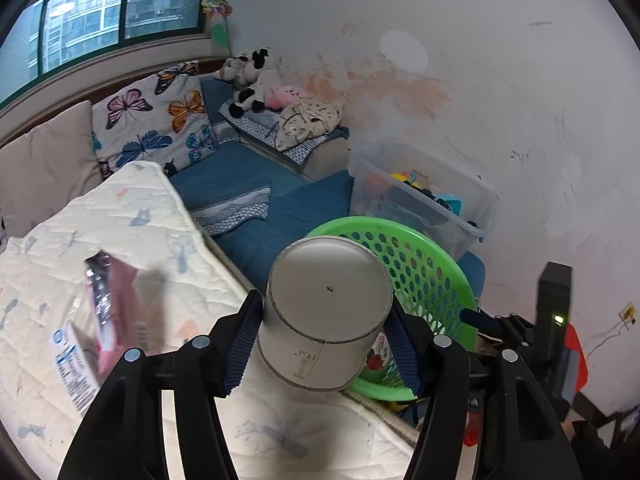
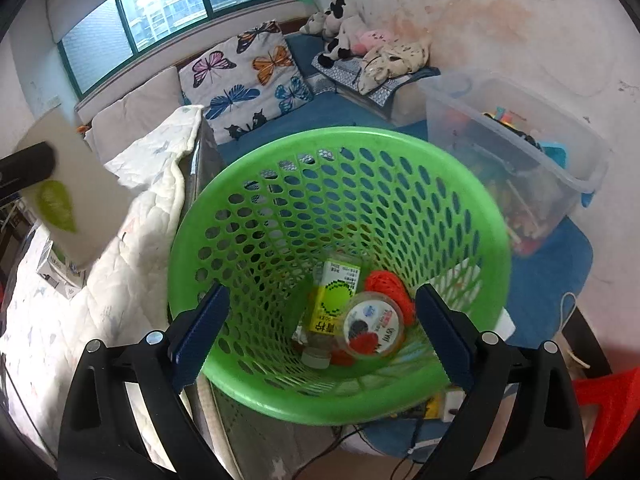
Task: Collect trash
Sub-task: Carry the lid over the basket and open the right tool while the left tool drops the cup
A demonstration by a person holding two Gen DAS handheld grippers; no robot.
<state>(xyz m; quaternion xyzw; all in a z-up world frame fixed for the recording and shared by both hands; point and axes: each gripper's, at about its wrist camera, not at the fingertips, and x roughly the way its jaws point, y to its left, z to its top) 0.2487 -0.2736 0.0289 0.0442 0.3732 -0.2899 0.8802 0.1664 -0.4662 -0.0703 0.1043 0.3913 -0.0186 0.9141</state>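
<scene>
Gripping a paper cup [image 1: 326, 312] in left gripper [image 1: 324, 344], green basket [image 1: 432, 276] just beyond

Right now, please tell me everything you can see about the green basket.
The green basket is round, apparently plastic, with a smooth rim and walls pierced by many oval holes. It stands upright beside the white quilted bedding, before a clear storage box. Inside lie a yellow-green bottle, a round lidded cup and something red-orange. The right gripper hovers open over it, seemingly not touching.
</scene>
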